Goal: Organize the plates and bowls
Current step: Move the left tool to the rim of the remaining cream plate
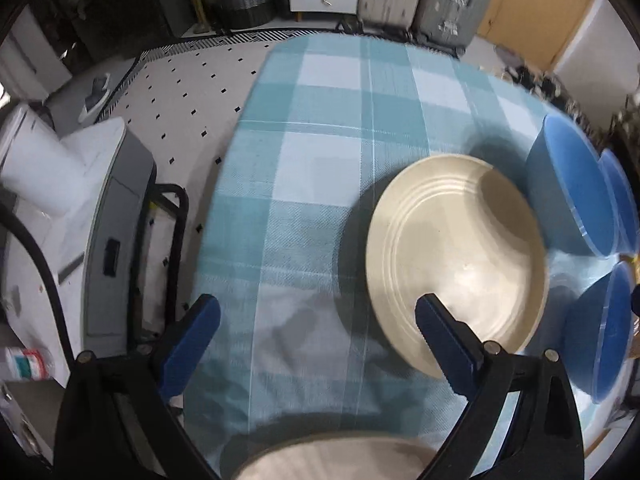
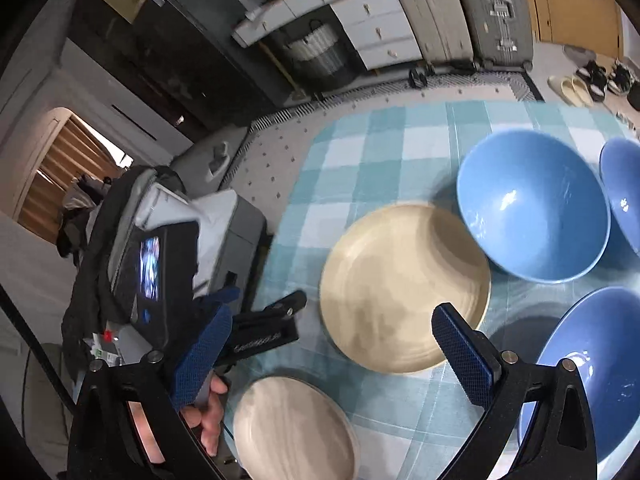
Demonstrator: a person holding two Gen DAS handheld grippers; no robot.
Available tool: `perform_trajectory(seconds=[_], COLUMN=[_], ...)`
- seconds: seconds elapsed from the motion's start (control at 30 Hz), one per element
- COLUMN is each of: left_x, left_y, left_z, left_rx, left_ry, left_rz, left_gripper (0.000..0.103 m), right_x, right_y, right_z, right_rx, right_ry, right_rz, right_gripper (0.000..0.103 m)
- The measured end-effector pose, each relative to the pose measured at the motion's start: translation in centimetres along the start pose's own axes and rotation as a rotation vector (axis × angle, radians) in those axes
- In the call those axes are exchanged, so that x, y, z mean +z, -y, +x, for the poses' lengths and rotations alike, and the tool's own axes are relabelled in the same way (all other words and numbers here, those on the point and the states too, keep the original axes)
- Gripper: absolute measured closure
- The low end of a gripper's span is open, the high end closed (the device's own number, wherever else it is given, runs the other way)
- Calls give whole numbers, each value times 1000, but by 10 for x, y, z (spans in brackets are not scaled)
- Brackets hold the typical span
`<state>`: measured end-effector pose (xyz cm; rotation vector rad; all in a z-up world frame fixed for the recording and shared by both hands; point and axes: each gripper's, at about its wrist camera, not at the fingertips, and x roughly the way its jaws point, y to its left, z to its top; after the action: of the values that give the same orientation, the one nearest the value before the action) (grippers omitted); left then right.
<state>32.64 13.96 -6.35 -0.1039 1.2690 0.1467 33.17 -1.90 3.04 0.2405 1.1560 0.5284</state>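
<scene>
On the checked tablecloth (image 2: pixel 400 152), a large cream plate (image 2: pixel 404 288) sits near the middle and serves as landmark. Both views slightly motion-blurred.

Far-right of the plate: big blue bowl (image 2: pixel 532 208), its rim just beside the plate's edge; whether they touch cannot be told. Second blue bowl (image 2: pixel 624 192) beyond that one, cut by the frame edge. Third blue bowl (image 2: pixel 596 372) to the plate's near-right, close to it, apart. Smaller cream plate (image 2: pixel 294 428) to the near-left of the landmark, a strip of cloth between them.

Left gripper (image 1: pixel 318 336): fingers spread wide, nothing between them. Right fingertip (image 1: pixel 436 312) overlaps the large plate's near rim in the left wrist view; contact cannot be told. The same gripper shows in the right wrist view just left of the plate, a hand (image 2: pixel 208 412) on its grip.

Right gripper (image 2: pixel 330 340): fingers wide apart, empty, above the gap between the two plates; its right finger (image 2: pixel 460 344) crosses the large plate's near-right rim in view.

Left of the plate, off the table: grey appliance (image 1: pixel 116 208) on a dotted floor (image 1: pixel 180 92).
</scene>
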Motion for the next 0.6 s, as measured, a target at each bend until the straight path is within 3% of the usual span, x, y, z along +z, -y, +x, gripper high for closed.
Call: perform_trajectory(seconds=[0.07, 0.23, 0.33, 0.4, 0.43, 0.53, 0.6], left_x=[5, 9, 11, 11, 11, 12, 12], left_y=[7, 8, 17, 19, 20, 21, 18], left_z=[9, 24, 35, 40, 44, 53, 56], left_rx=[23, -40, -50, -96, -107, -95, -135], left_ry=[-12, -43, -70, -80, -89, -107, -107], left_rz=[22, -22, -6, -20, -22, -32, -62], left_gripper=[6, 17, 40, 71, 77, 81, 85], right_x=[-1, -5, -9, -16, -18, -26, -30], right_y=[6, 16, 20, 21, 20, 13, 6], right_z=[7, 4, -4, -12, -15, -22, -25], right_rx=[-11, -12, 14, 60, 63, 93, 95], right_ry=[-15, 6, 27, 57, 68, 79, 92], right_rz=[10, 9, -10, -11, -11, -54, -96], right_gripper=[1, 1, 1, 1, 1, 1, 1])
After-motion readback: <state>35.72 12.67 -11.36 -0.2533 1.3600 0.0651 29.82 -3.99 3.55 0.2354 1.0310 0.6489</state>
